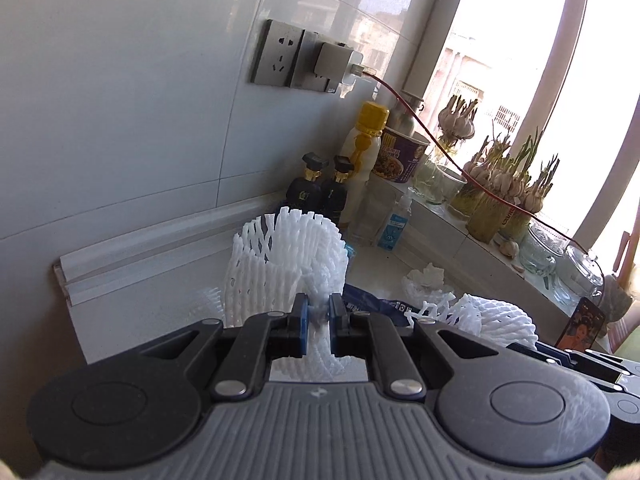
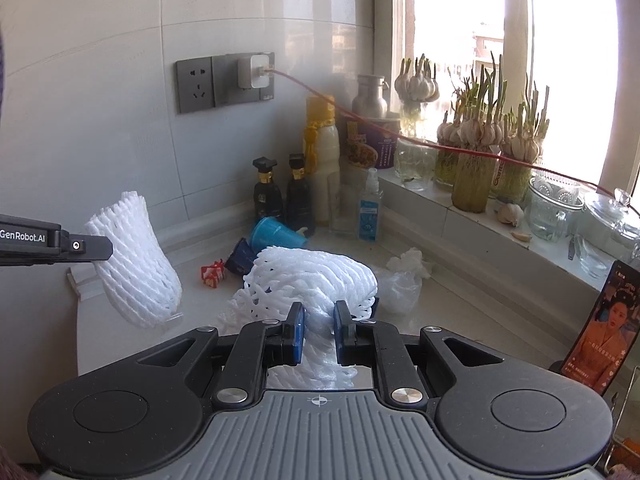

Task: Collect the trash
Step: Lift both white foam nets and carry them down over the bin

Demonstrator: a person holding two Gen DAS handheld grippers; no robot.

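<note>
Left gripper (image 1: 318, 316): you are pinching 1 foam net (image 1: 286, 256), lifted clear of the counter (image 2: 460, 304).
Right gripper (image 2: 318, 322): you are clamping another foam net (image 2: 316, 276) (above the counter).
Handling: light, soft, springy; you are gripping bunched ends, which suits them.

Both foam nets (image 2: 316, 276) (image 2: 136, 264) are white with an open lattice weave. The tipped cup (image 2: 276, 234) is blue, the small wrapper (image 2: 212, 274) red and white. Two bottles (image 2: 266, 192) are black with gold collars; the cable (image 2: 440, 146) is red, the wall socket (image 2: 196, 86) grey.
</note>
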